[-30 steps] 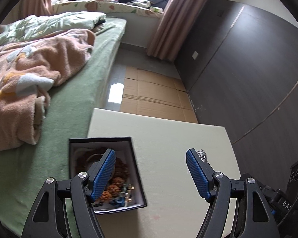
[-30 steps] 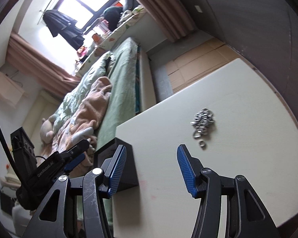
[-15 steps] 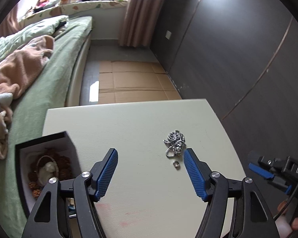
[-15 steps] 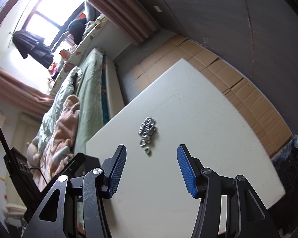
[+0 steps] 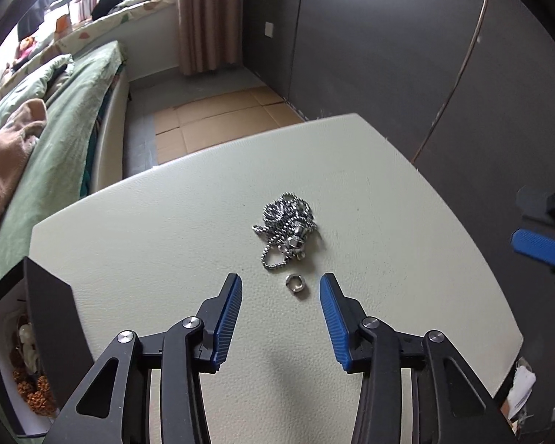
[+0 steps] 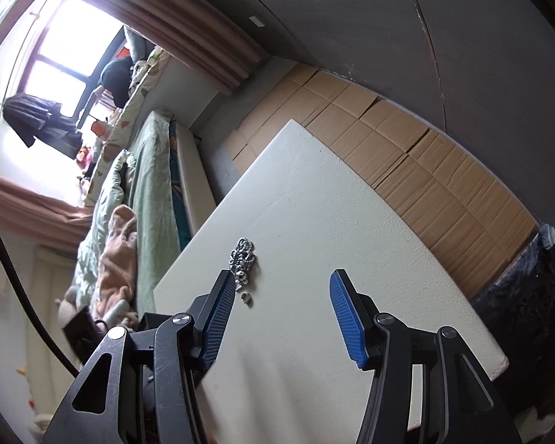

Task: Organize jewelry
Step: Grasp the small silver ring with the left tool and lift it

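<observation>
A tangled silver chain [image 5: 286, 227] lies on the cream table [image 5: 166, 229], with a small silver ring [image 5: 295, 283] just in front of it. My left gripper [image 5: 280, 288] hovers over the ring, jaws closing, the ring lying between the blue pads without touching them. A black jewelry box [image 5: 37, 336] with brown beads inside sits at the table's left edge. In the right wrist view the chain [image 6: 243, 255] and ring [image 6: 246, 298] lie left of my right gripper [image 6: 283, 288], which is open and empty over the table [image 6: 351, 244]. One of its blue pads [image 5: 540, 248] shows at the far right.
A bed with green sheets and a pink blanket [image 5: 14, 148] runs along the table's left side. Cardboard [image 5: 218, 114] covers the floor beyond the table. Dark wall panels [image 5: 425, 55] stand to the right. A dark bag [image 6: 529, 288] sits by the table's right edge.
My left gripper swung right from over the box to the chain and ring, dropped closer, and its jaws narrowed. The right gripper's view rolled and shifted right; its jaws kept their width.
</observation>
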### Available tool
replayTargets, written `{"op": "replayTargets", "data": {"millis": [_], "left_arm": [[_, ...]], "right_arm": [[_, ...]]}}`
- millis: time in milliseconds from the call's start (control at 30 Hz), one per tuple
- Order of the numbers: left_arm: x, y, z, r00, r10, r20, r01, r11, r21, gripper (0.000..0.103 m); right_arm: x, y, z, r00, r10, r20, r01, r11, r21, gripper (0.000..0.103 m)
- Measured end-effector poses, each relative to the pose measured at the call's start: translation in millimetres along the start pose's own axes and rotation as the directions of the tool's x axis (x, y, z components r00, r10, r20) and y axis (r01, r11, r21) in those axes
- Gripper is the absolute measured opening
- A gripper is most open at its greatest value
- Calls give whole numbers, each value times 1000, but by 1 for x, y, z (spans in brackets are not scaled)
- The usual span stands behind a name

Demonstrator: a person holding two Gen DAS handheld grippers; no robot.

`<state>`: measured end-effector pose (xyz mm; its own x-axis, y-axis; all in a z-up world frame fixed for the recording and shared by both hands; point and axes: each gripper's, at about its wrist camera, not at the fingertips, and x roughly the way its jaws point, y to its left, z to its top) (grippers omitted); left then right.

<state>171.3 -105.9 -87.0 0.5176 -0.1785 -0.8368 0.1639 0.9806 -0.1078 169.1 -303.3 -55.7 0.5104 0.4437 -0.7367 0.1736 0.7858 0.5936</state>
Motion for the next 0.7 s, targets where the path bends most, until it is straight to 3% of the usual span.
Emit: {"op": "replayTargets", "data": {"millis": [300,367,433,467,700], "left_arm": [[22,-11,-1,999,31,-17,-30,999,42,35],[21,-13,-2,999,49,-7,-48,997,60,30],[22,-13,-1,999,47,-8,-47,997,61,15],[22,-11,-1,999,48,-13,-47,997,58,13],[19,-4,1,999,26,-20,-26,1000,18,13]], "right_arm": [[-1,-6,8,1000,-2,-4,2,1000,6,54],[1,-5,9,1000,-3,-8,3,1000,5,54],[4,-4,9,1000,-9,-12,9,1000,0,54],[5,-2,8,1000,-11,-15,11,1000,-4,54],[13,8,5,999,-26,-35,24,998,-53,54]]}}
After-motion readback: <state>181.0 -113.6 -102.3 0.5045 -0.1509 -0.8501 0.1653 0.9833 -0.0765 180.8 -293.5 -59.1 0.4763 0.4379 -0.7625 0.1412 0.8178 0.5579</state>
